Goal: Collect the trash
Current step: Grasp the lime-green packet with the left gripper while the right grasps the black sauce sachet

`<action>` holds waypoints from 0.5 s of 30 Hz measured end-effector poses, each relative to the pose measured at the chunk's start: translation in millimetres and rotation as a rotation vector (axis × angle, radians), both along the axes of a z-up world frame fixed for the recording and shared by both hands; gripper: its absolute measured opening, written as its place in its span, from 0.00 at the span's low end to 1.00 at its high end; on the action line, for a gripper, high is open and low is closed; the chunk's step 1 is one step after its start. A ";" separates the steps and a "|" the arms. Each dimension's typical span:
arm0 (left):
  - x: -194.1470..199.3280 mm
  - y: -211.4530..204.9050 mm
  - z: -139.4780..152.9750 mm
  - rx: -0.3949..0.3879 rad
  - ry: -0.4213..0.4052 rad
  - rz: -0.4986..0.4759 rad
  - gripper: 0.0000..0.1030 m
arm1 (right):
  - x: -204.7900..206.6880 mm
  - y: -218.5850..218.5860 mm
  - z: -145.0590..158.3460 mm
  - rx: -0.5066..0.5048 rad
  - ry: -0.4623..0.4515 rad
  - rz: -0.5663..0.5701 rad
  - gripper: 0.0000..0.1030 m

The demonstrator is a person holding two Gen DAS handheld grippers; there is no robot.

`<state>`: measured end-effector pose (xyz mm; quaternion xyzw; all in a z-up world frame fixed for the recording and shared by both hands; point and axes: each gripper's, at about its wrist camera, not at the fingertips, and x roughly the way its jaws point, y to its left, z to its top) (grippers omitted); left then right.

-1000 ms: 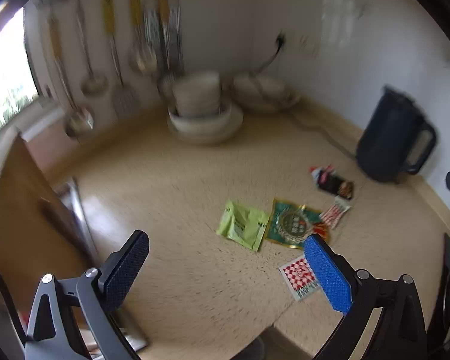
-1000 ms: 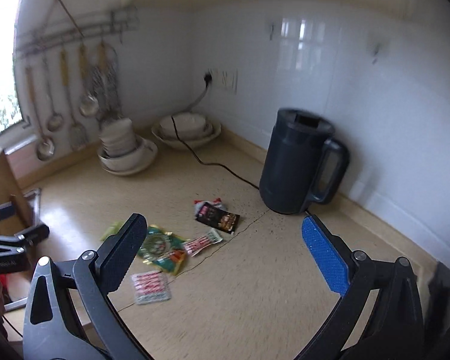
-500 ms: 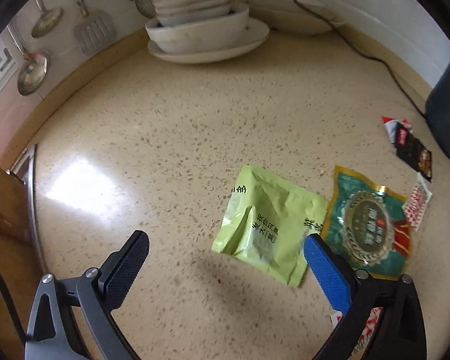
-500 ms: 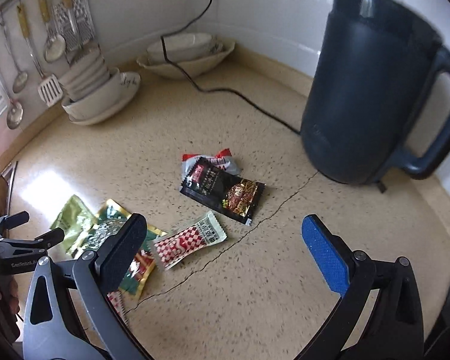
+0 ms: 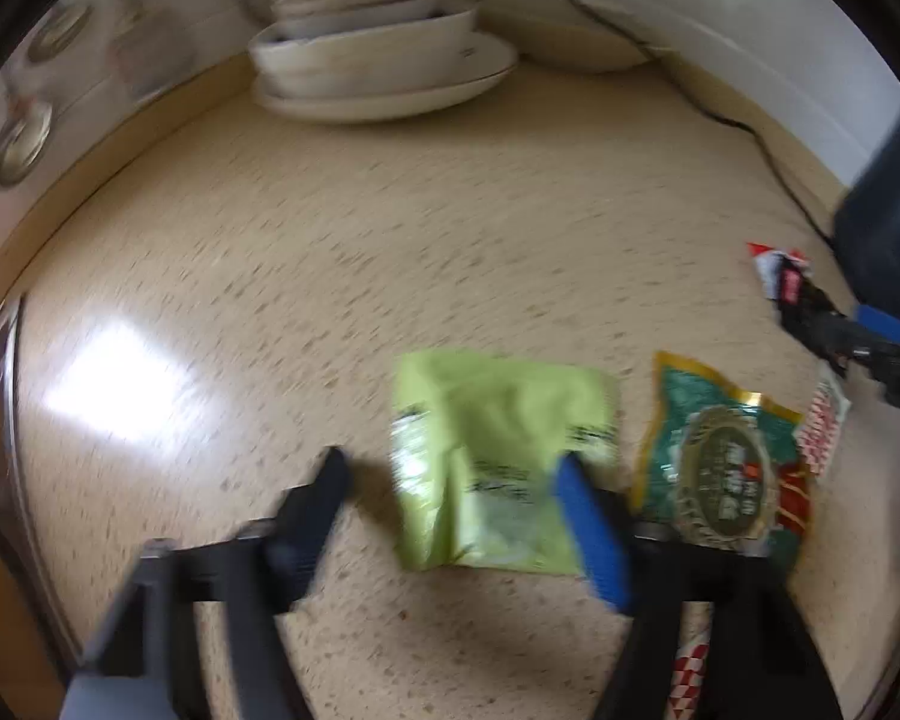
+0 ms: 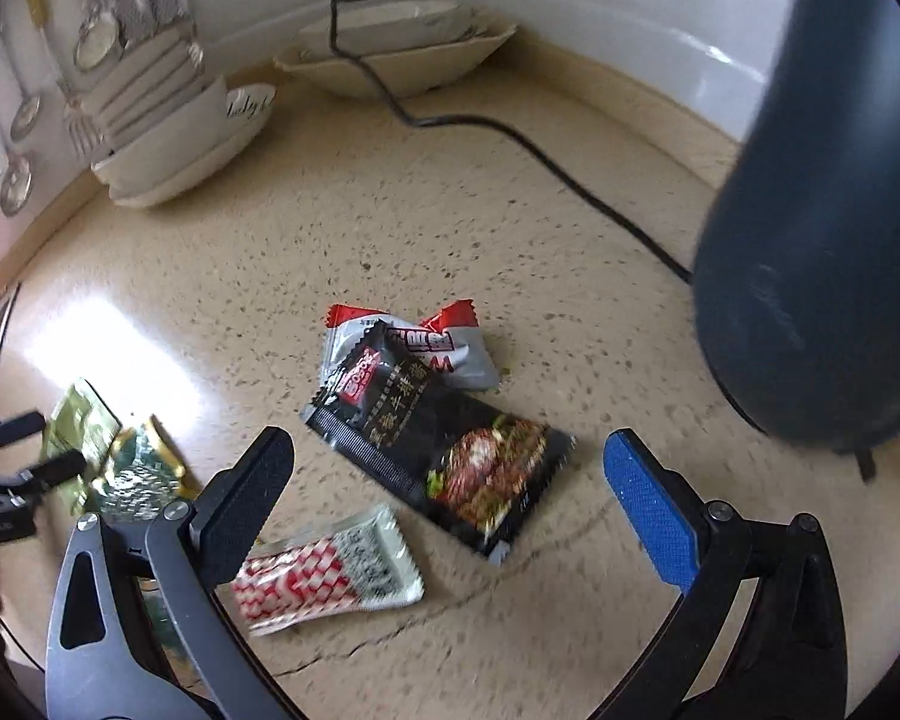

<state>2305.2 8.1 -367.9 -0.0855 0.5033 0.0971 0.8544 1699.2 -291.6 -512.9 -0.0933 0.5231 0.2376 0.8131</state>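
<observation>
Now the lime-green wrapper (image 5: 498, 456) lies between the closing left claw (image 5: 450, 480) jaws.

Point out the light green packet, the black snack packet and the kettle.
light green packet (image 5: 498, 456), left wrist view, centre of its face
black snack packet (image 6: 444, 438), right wrist view, middle
kettle (image 6: 810, 276), right wrist view, body

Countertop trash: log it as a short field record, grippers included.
surface: speckled beige countertop
left gripper: jaws just closing around the light green packet, grip not confirmed
right gripper: open, over the black snack packet
other trash: grey-red wrapper, red-checked sachet, dark green-gold packet
nearby: dark kettle, stacked bowls
</observation>
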 end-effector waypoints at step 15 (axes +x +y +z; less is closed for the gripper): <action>79.1 28.9 2.7 -0.087 -0.050 -0.020 0.09 | 11.9 12.3 -14.5 -0.055 -0.003 0.154 0.75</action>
